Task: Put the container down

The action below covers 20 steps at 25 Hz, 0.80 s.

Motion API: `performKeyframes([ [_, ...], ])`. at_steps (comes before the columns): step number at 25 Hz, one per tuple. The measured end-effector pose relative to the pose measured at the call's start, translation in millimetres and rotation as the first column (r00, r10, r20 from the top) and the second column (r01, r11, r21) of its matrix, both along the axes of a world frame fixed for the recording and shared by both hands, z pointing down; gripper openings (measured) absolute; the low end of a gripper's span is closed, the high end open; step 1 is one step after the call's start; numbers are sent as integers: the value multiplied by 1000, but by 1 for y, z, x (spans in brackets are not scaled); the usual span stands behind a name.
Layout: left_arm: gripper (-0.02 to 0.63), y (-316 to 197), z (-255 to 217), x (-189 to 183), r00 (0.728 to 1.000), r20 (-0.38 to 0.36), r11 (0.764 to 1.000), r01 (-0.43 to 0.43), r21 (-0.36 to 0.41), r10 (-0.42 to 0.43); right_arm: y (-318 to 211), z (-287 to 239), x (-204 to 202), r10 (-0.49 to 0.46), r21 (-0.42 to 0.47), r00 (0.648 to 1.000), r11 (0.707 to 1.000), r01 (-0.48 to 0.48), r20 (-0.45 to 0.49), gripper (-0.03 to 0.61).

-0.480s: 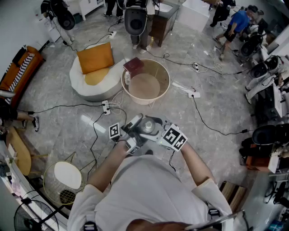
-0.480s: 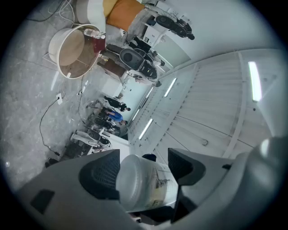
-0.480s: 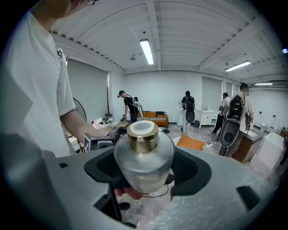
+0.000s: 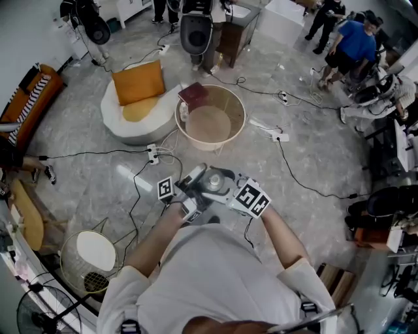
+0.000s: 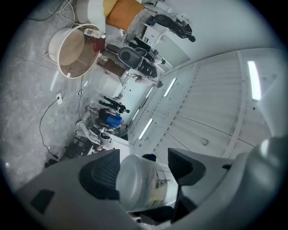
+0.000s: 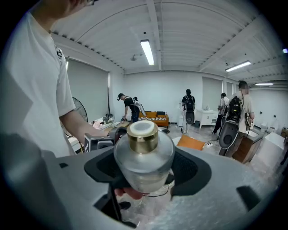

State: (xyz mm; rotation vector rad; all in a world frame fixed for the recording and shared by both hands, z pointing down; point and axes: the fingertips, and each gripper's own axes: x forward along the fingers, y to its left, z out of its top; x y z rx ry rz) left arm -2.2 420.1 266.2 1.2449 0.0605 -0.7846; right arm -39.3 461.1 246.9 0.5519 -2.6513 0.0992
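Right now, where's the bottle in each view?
Head view: bottle just below centre.
Left gripper view: bottle at bottom centre.
Right gripper view: bottle at centre, gold collar on top.
Shared landmark: orange cushion, top edge in the left gripper view, right of centre in the right gripper view.

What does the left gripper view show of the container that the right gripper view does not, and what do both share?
Only the left gripper view: the container's frosted base, a printed label on its side, and the round tray table on the floor. Only the right gripper view: its gold collar with a white top, and the person's white shirt. Both: the container gripped between the two jaws before the camera.
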Motion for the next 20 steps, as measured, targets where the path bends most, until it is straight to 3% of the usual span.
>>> performKeyframes([
  [20,310,7,10,46,998,8,998,57,1,-57,9,10,49,-58,4,998,998,58,7,339],
])
